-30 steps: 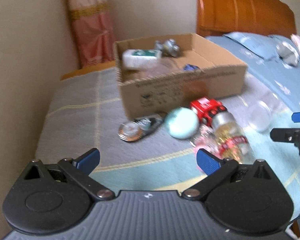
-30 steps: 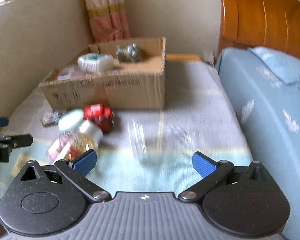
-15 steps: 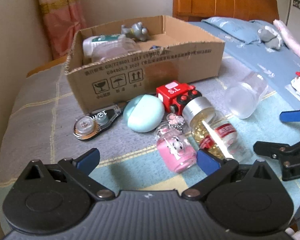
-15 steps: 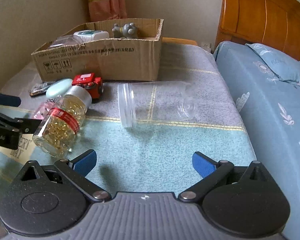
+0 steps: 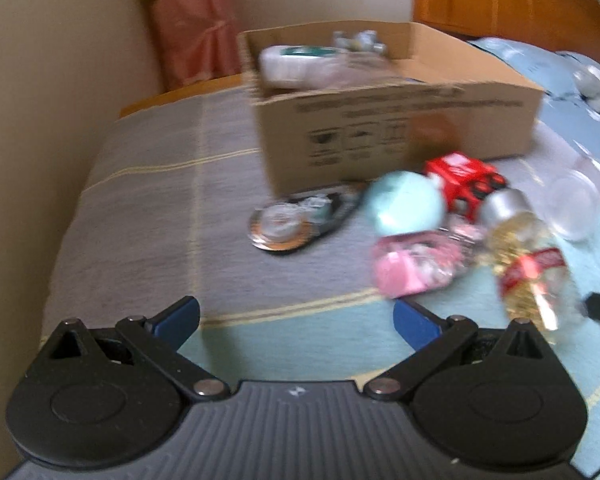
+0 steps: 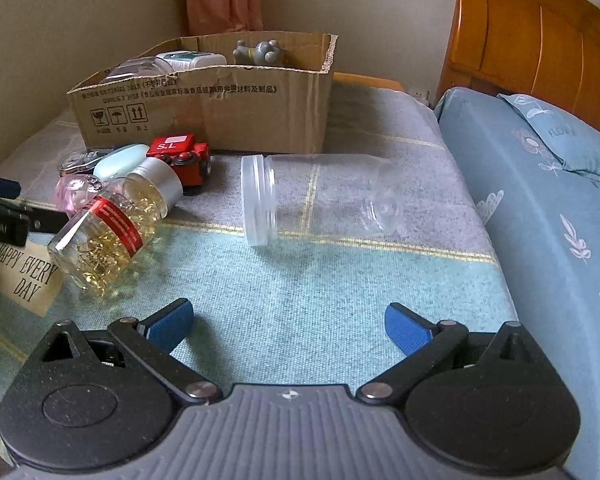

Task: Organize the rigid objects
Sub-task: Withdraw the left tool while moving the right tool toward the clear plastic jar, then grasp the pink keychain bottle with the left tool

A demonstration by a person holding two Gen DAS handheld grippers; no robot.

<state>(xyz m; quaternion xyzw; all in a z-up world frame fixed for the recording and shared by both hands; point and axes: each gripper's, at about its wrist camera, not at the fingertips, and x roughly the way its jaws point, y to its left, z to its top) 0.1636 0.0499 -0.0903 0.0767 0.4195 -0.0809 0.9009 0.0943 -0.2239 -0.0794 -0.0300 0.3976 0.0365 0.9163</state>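
Left wrist view, blurred: the left tool (image 5: 296,314) hangs released over the near part of the bed (image 5: 148,200), its blue fingers spread with nothing between them. A cardboard box (image 5: 396,120) stands toward the bed's far edge. In it lie a white bottle with a green label (image 5: 296,60) and a grey figurine (image 5: 356,40); the rest of its contents blur together. Just in front of the box sit one correction-tape dispenser (image 5: 296,220), one pale green oval case (image 5: 404,204), one red toy vehicle (image 5: 464,180), one pink bottle (image 5: 416,260), one capsule bottle with a silver cap (image 5: 528,256) and one clear plastic jar (image 5: 576,204) toward the right edge.

Right wrist view, sharp: the right tool (image 6: 288,322) is also released, empty, over the near edge of the bed. One clear jar lies on its side, lidless and empty, near the middle. Toward the left edge lies the capsule bottle, full of yellow capsules, touching the toy vehicle. The left tool's black arm shows at the far left beside a "HAPPY EVERY DAY" card (image 6: 24,272). The box also holds a clear container (image 6: 136,68).
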